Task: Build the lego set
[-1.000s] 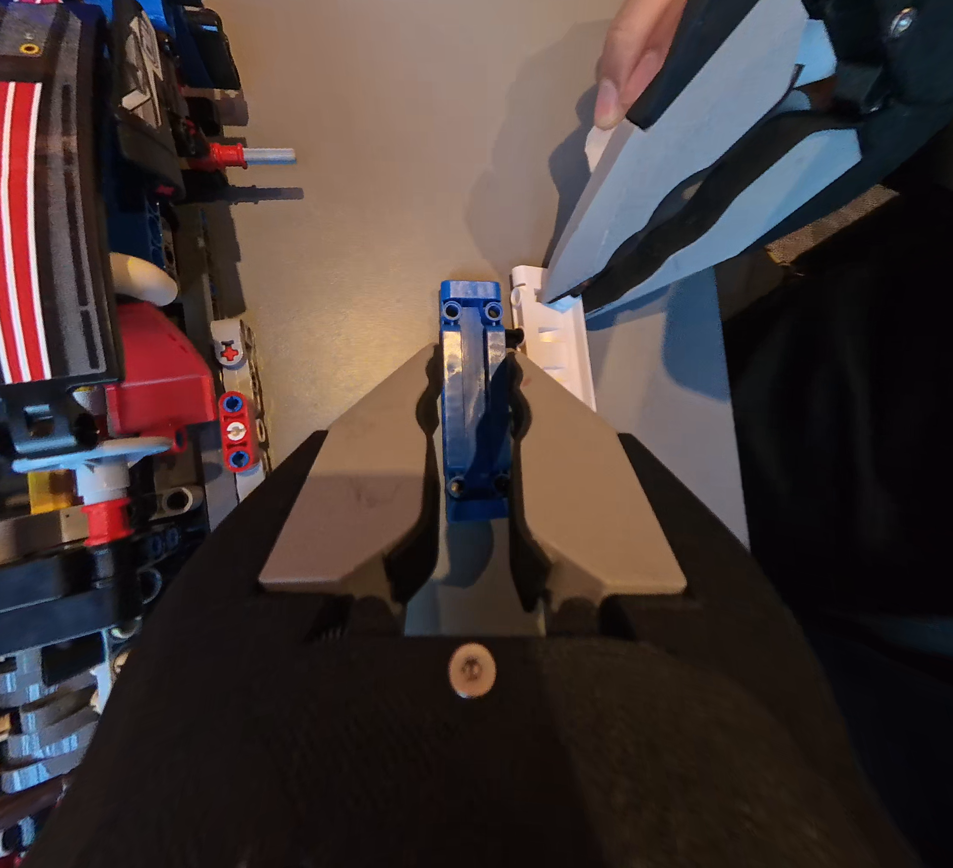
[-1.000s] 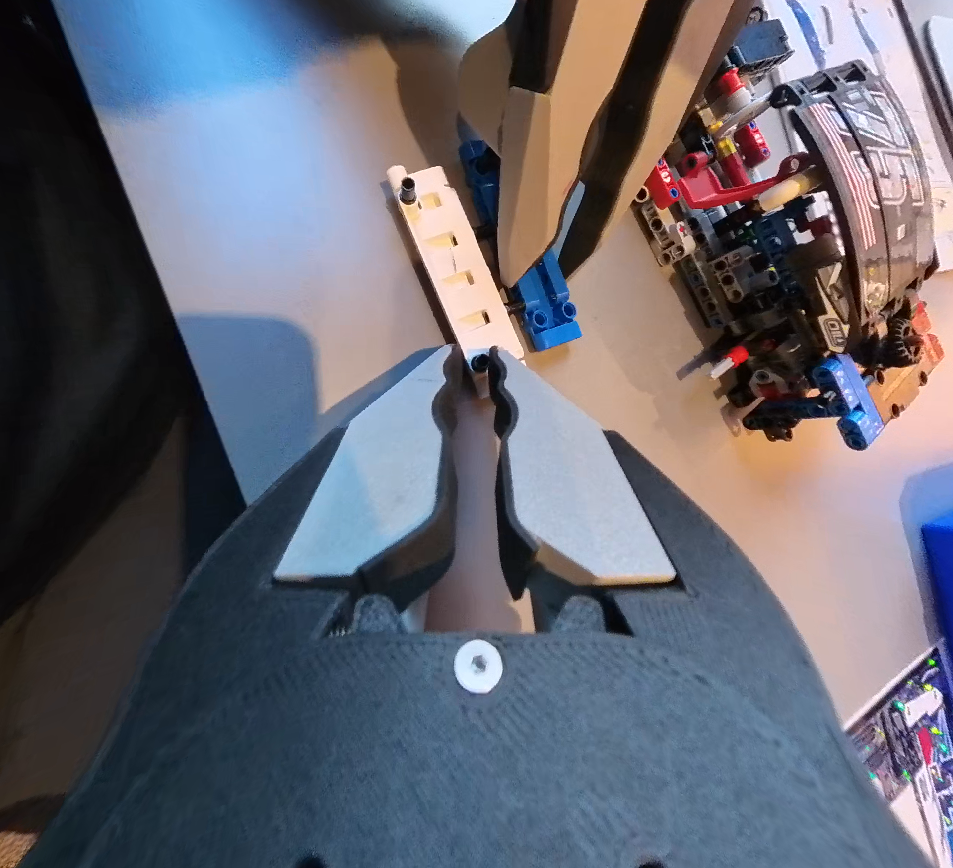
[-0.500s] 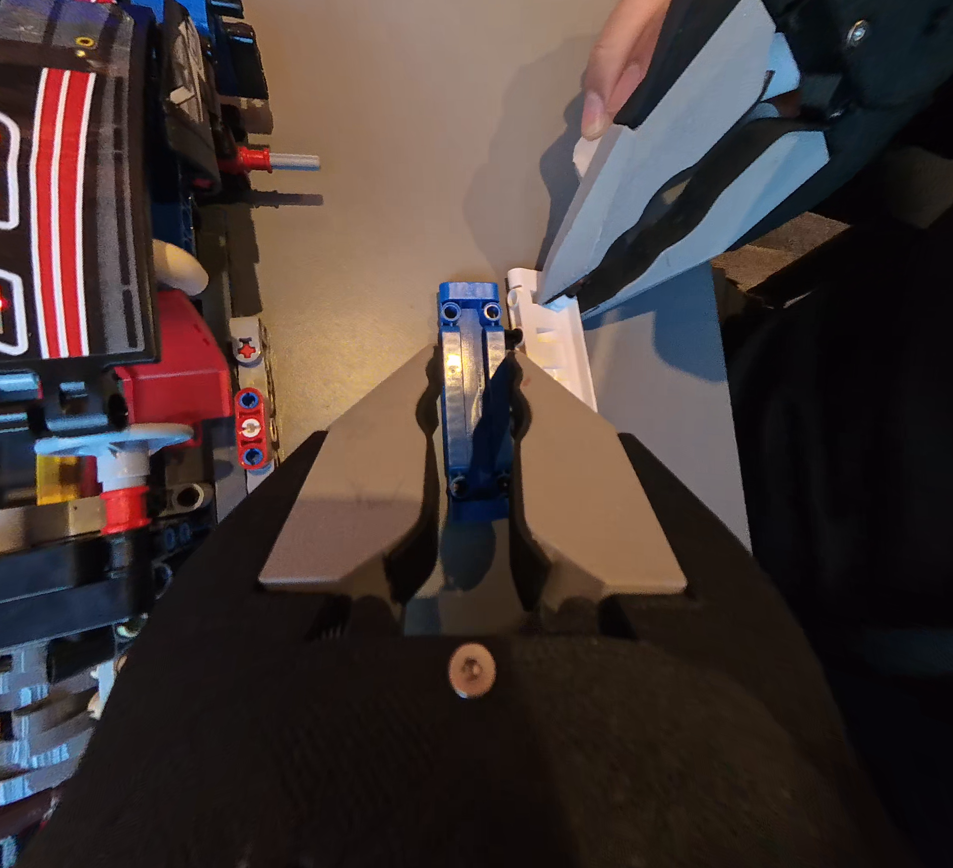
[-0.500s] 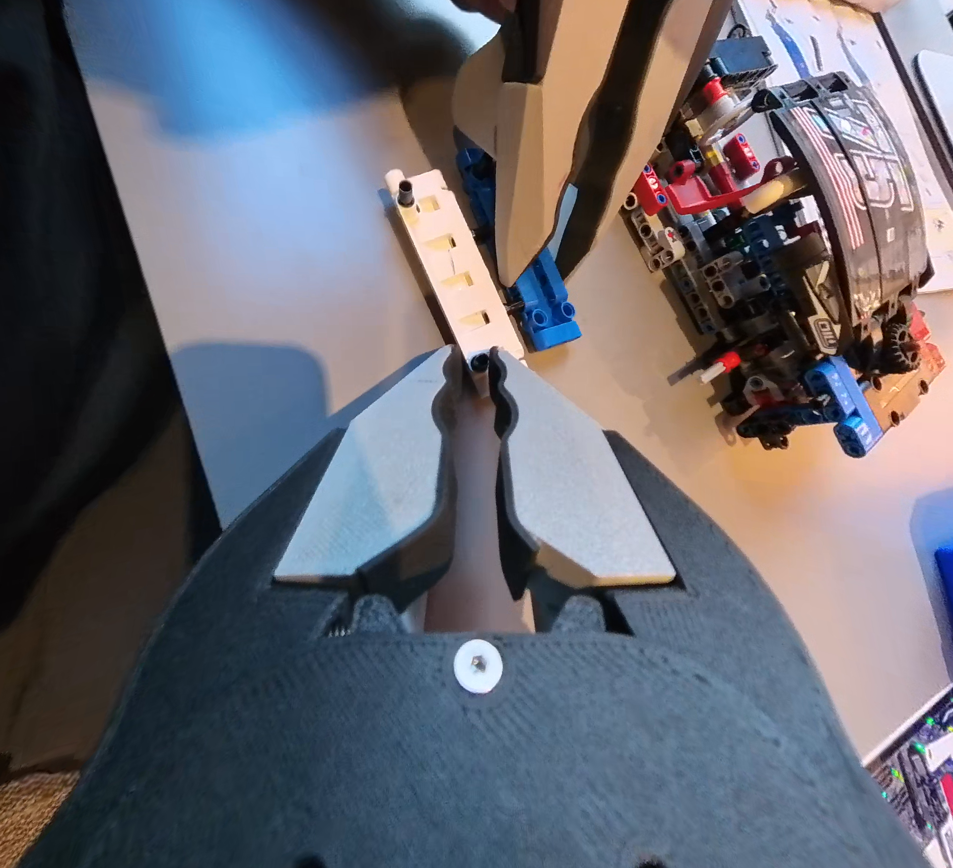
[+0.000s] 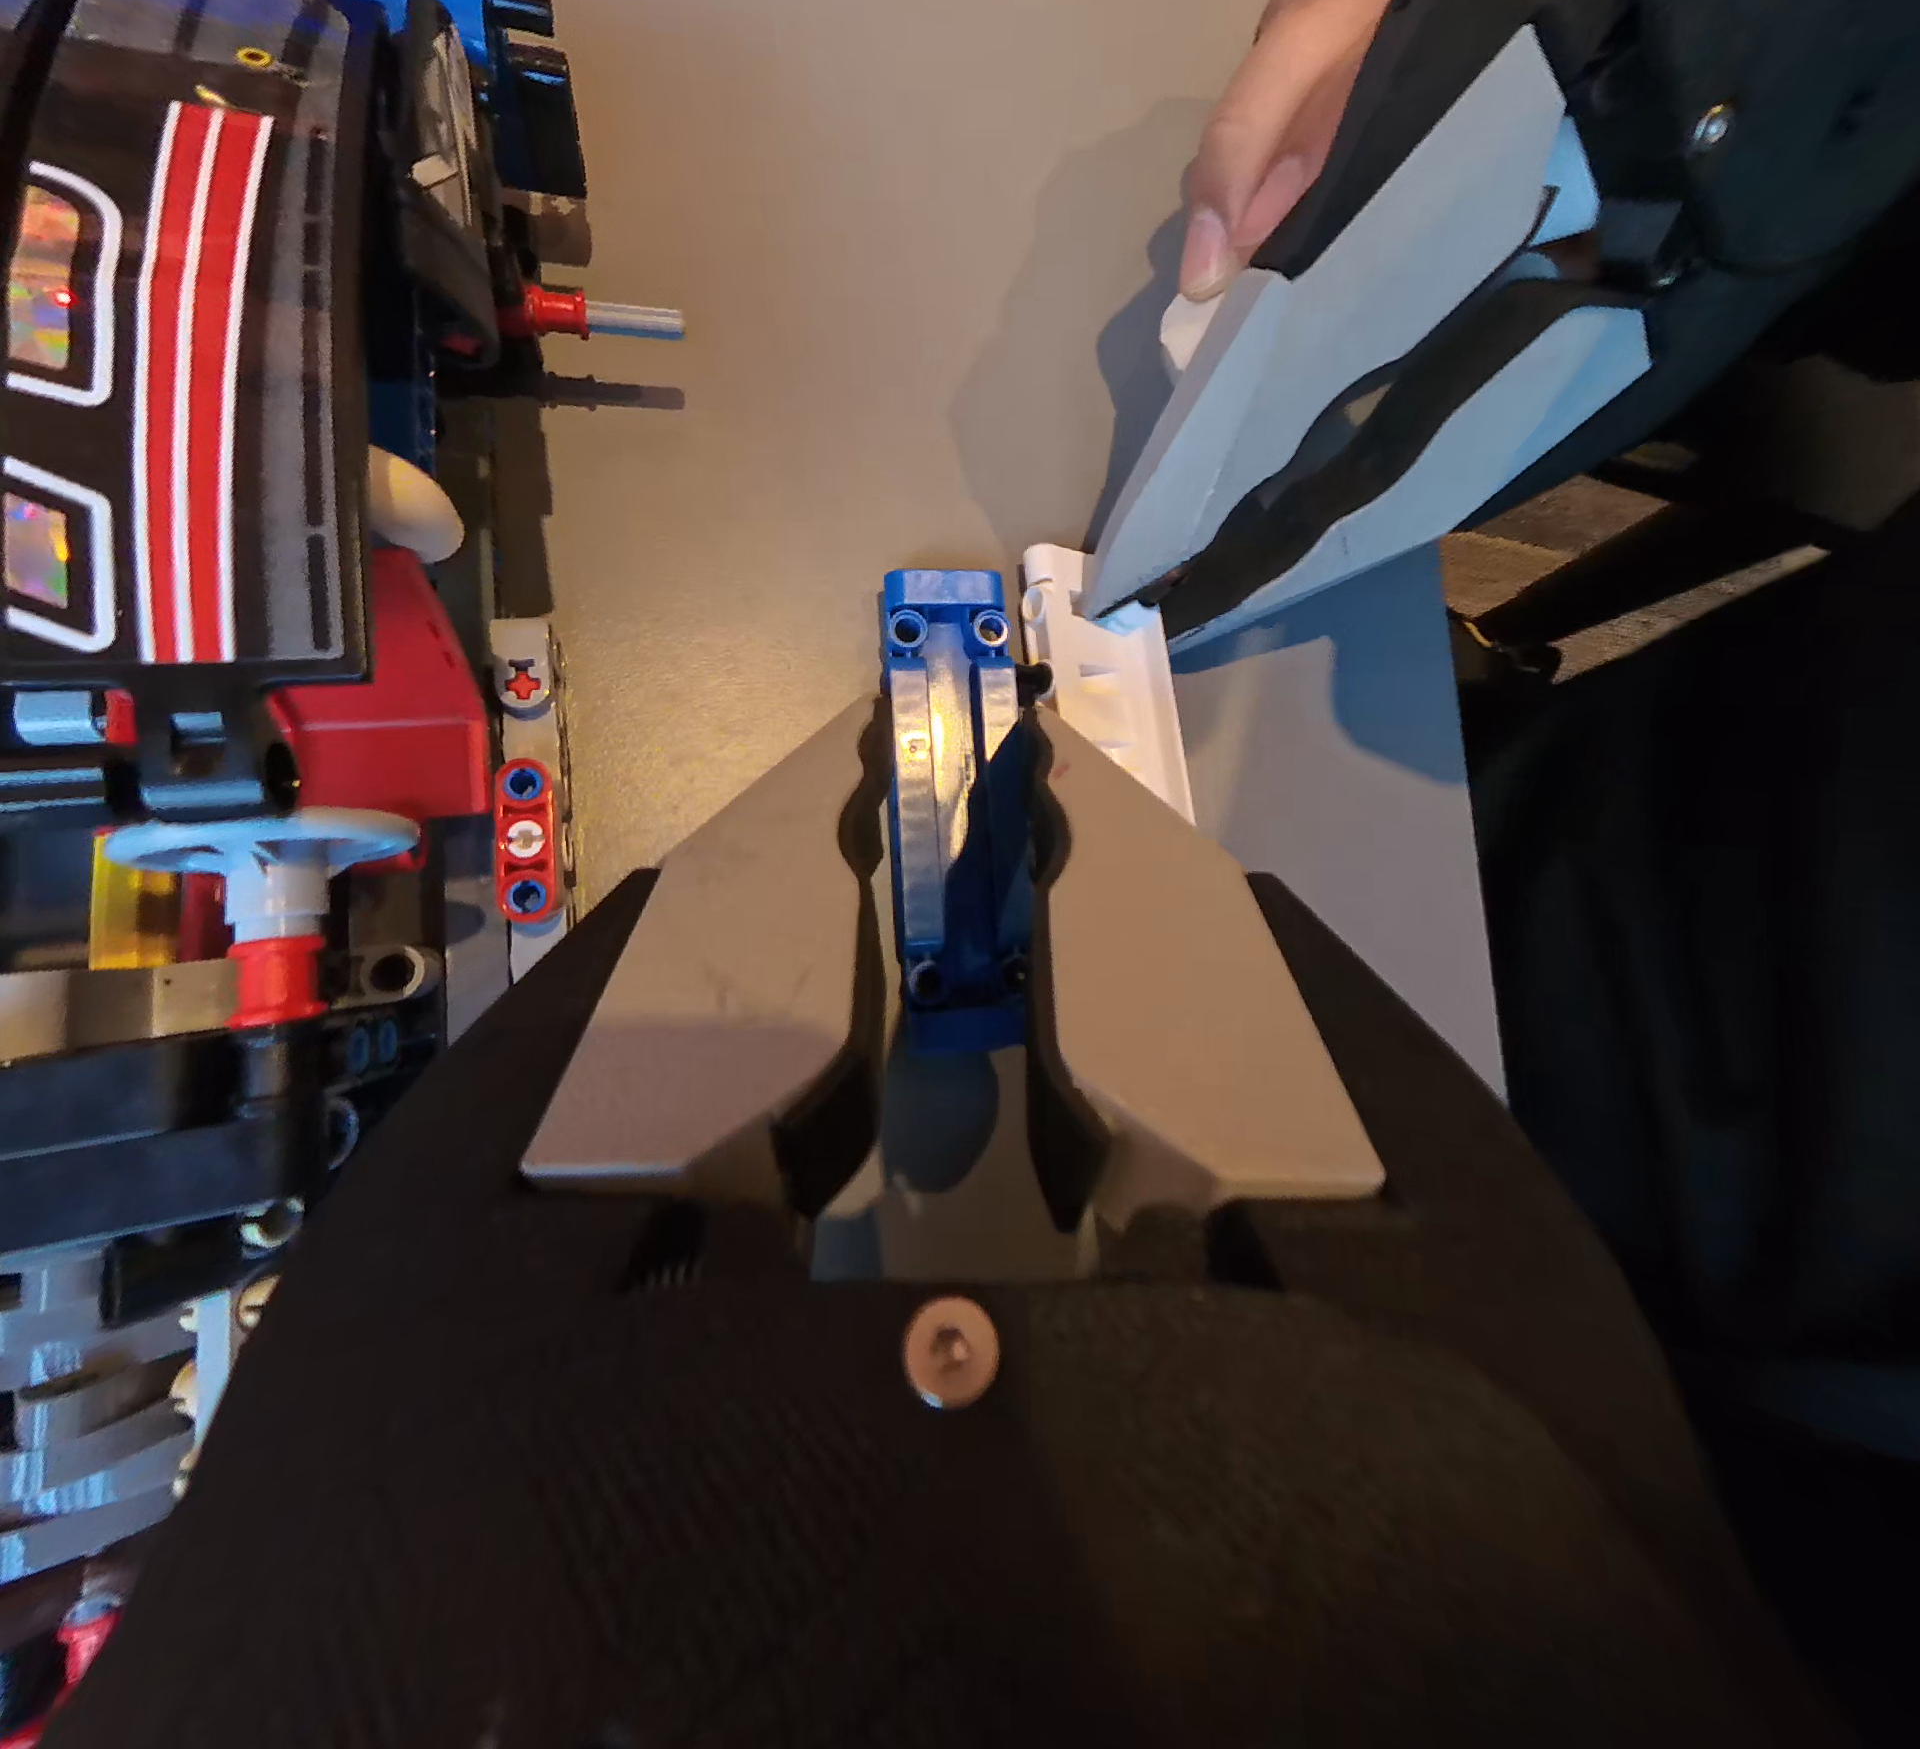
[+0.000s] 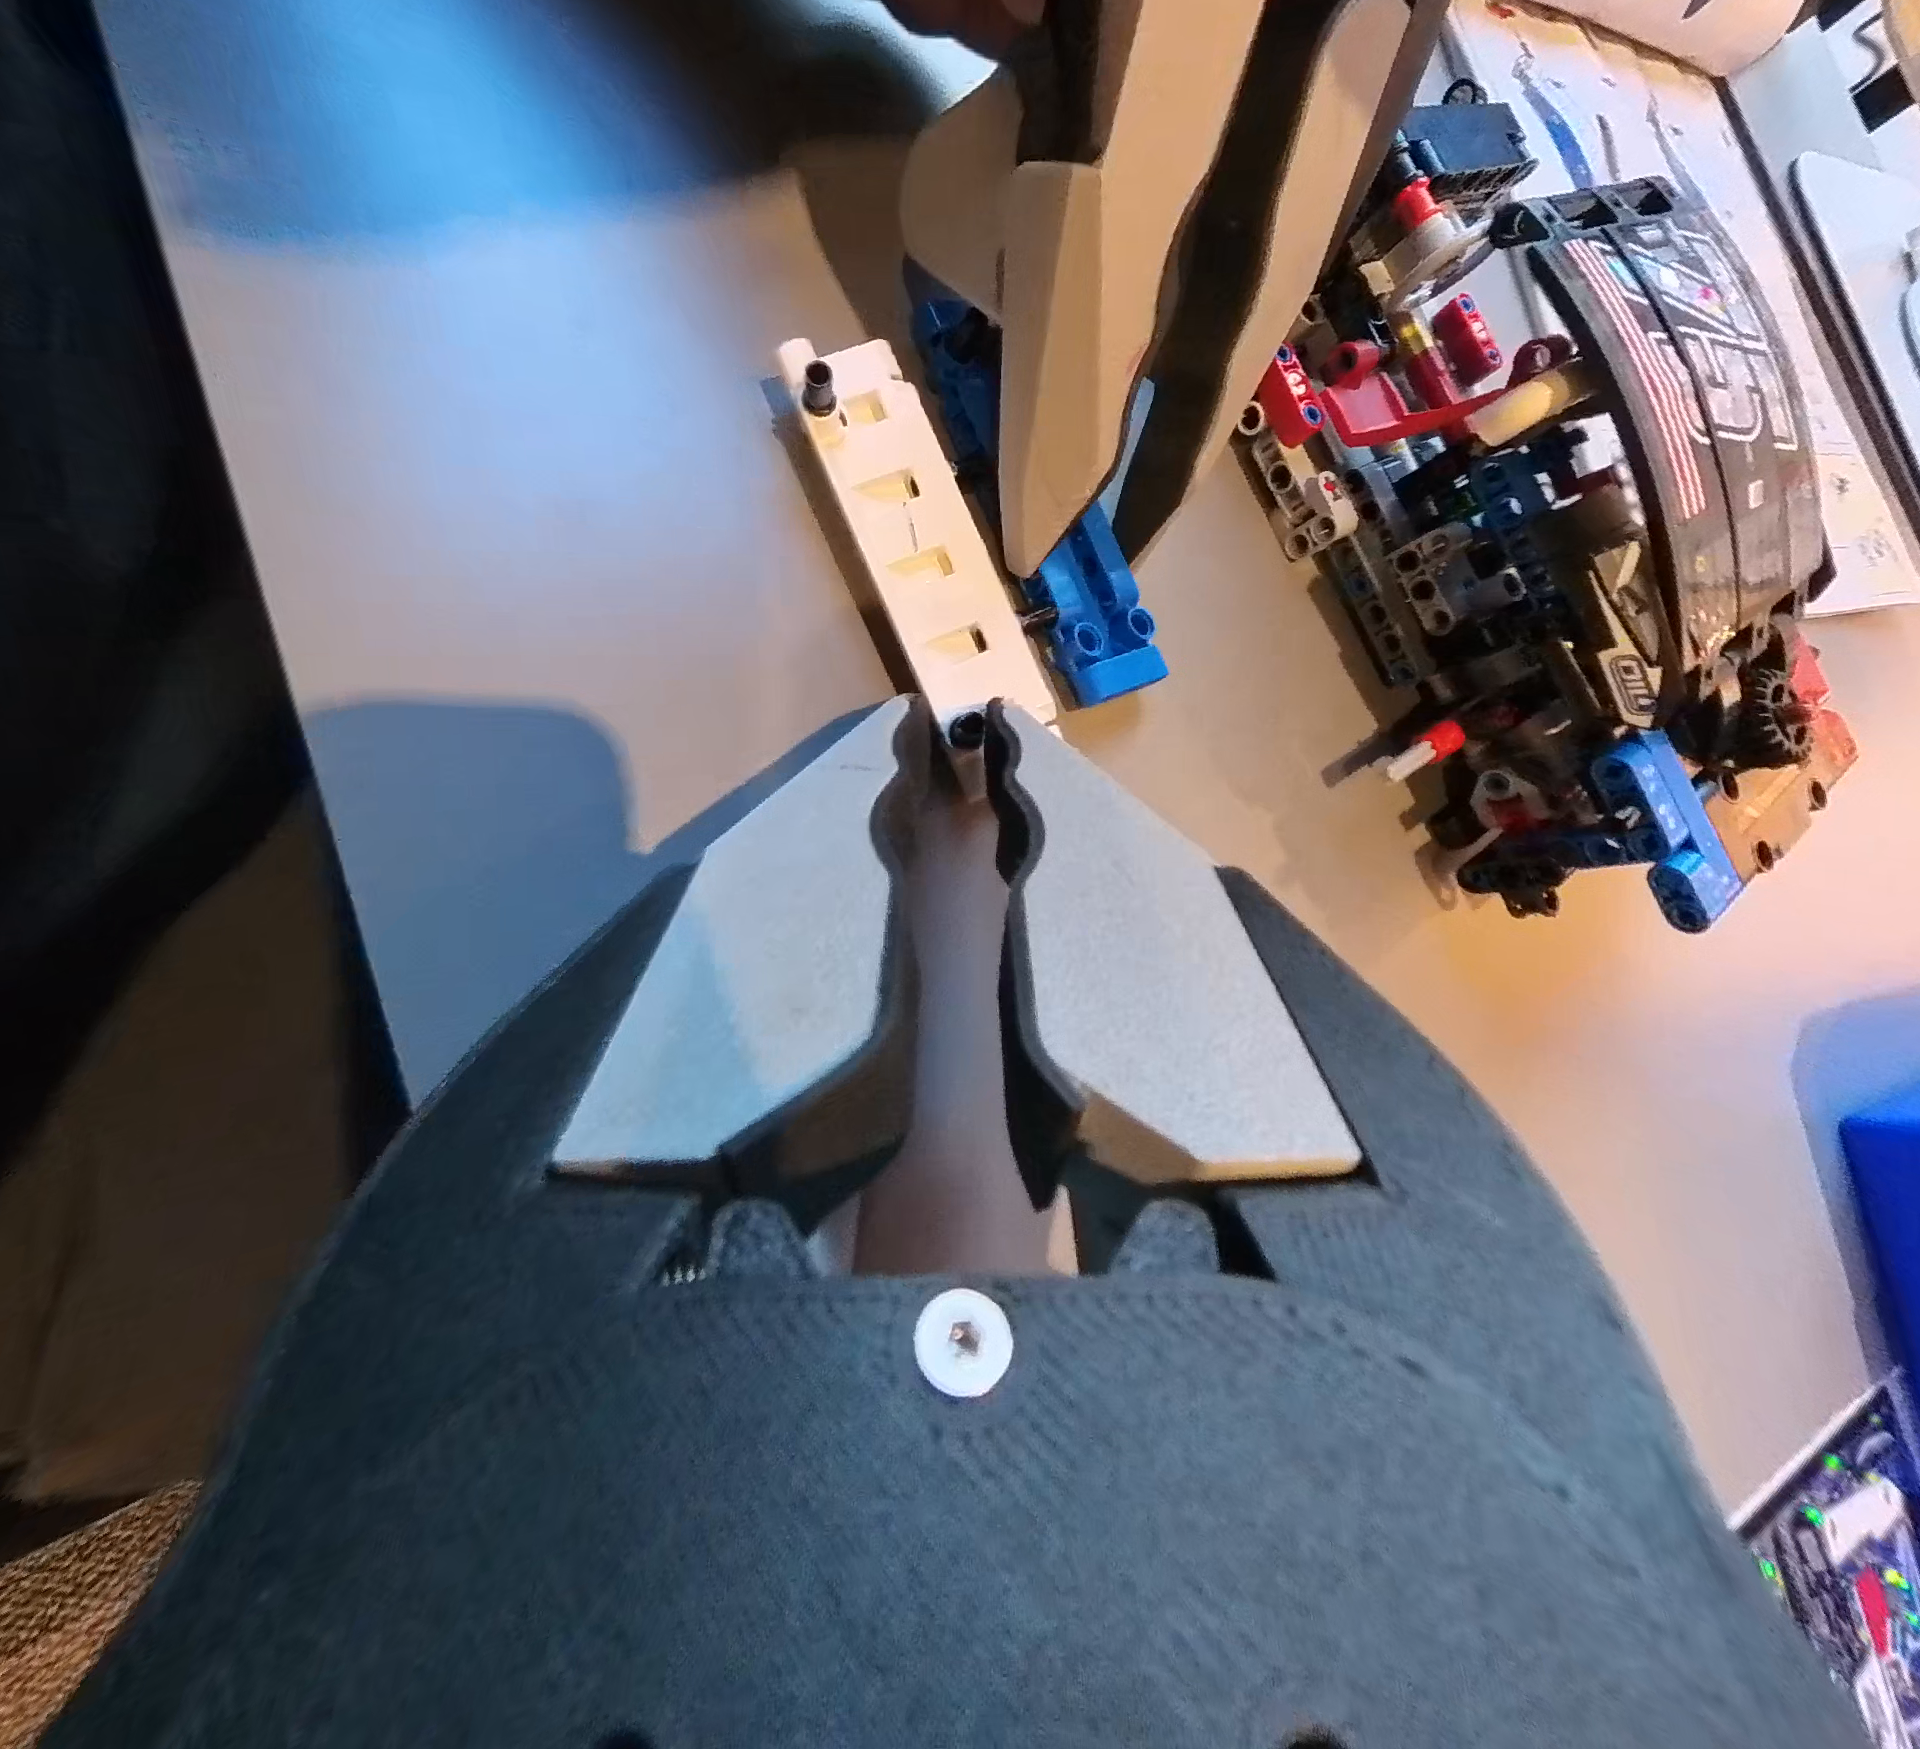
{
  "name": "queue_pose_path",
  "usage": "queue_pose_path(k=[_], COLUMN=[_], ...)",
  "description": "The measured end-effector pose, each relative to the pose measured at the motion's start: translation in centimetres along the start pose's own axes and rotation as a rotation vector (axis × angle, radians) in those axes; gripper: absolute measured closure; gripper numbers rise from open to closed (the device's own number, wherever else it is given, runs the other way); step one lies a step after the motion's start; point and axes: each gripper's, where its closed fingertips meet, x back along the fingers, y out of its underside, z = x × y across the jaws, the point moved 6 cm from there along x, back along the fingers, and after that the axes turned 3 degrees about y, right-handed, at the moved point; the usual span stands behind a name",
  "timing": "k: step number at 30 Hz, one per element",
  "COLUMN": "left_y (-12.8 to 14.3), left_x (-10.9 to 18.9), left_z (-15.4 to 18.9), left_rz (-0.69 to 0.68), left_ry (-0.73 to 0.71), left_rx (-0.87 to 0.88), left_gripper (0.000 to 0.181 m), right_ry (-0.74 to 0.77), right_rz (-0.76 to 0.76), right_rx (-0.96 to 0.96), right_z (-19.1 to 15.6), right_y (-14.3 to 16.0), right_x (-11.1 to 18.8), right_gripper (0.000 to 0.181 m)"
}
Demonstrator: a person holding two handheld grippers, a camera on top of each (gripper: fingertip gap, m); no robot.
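the light was warm and yellow over most of the table (image 6: 1351, 920), and it turned cold and blue toward the left edge in the right wrist view. a bright yellow glint shone on the blue lego piece (image 5: 940, 764). dark shadows lay under the left gripper (image 5: 951, 733) and beside the right gripper (image 6: 961, 733). the black bodies of both looked very dark. both pictures bent at the edges, like through a round lens. the hand (image 5: 1278, 89) and the far top of the right wrist view were soft and blurry. the lego car (image 6: 1558, 556) looked sharp, with shiny spots on its stickers.
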Motion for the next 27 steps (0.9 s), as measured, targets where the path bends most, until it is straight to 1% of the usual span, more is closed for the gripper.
queue_pose_path(k=[9,19,27], left_y=[0.07,0.16,0.2], left_x=[-0.06,0.06,0.2], left_z=[0.06,-0.16,-0.23], left_rz=[0.015,0.047,0.048], left_ry=[-0.017,0.011,0.021], left_rx=[-0.01,0.033,0.051], left_gripper=[0.159,0.159,0.159], right_ry=[0.034,0.059,0.074], right_rz=[-0.001,0.005,0.008], right_rx=[0.034,0.067,0.088], right_z=[-0.16,-0.2,-0.27], right_y=[0.0,0.0,-0.01], right_x=[0.04,-0.02,-0.04], right_gripper=[0.173,0.173,0.174])
